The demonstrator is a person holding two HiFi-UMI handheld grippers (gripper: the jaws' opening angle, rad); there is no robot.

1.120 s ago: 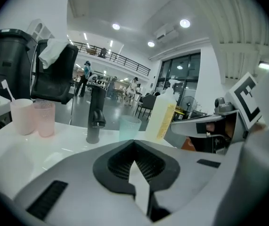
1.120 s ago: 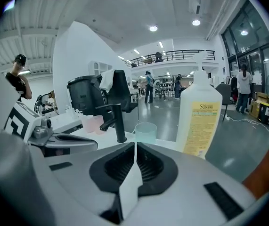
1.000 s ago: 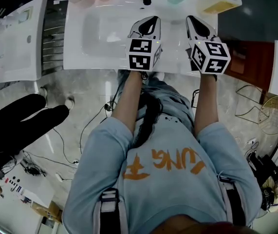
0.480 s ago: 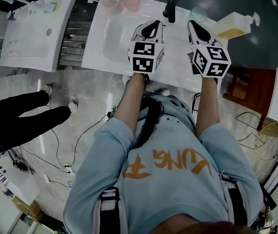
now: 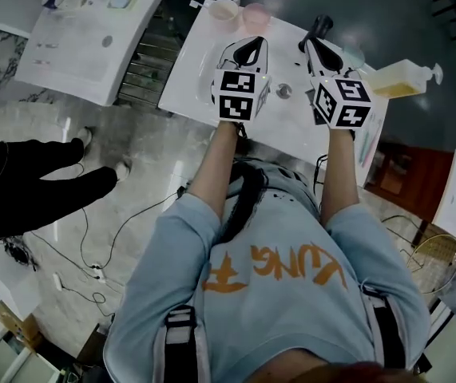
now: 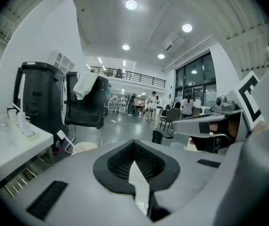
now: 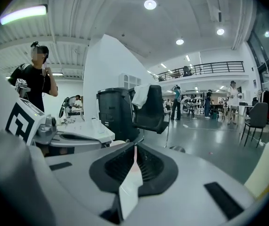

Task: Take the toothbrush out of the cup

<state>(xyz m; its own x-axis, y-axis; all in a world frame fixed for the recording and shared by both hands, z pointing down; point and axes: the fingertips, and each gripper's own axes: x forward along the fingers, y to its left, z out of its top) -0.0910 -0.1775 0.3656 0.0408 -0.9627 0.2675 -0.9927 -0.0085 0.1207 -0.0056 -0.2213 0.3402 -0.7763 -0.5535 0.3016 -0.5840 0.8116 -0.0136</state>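
A cream cup (image 5: 224,9) stands at the back rim of the white sink (image 5: 200,78), and a white toothbrush (image 5: 199,5) sticks out of it to the left. In the left gripper view the same cup (image 6: 84,147) and toothbrush (image 6: 62,136) lie ahead and to the left. My left gripper (image 5: 248,48) hangs over the basin, short of the cup, jaws together and empty (image 6: 134,147). My right gripper (image 5: 317,48) is beside it near the black faucet (image 5: 321,27), also shut and empty (image 7: 134,149).
A pink cup (image 5: 255,13) stands next to the cream one. A teal cup (image 5: 353,55) and a yellow soap dispenser (image 5: 399,78) sit at the sink's right end. A second white sink (image 5: 92,34) lies to the left. A person's legs (image 5: 44,186) and cables cross the floor.
The head view has swung, so the sink now sits further right and tilted. Both grippers stay shut over the basin, a little nearer its back rim.
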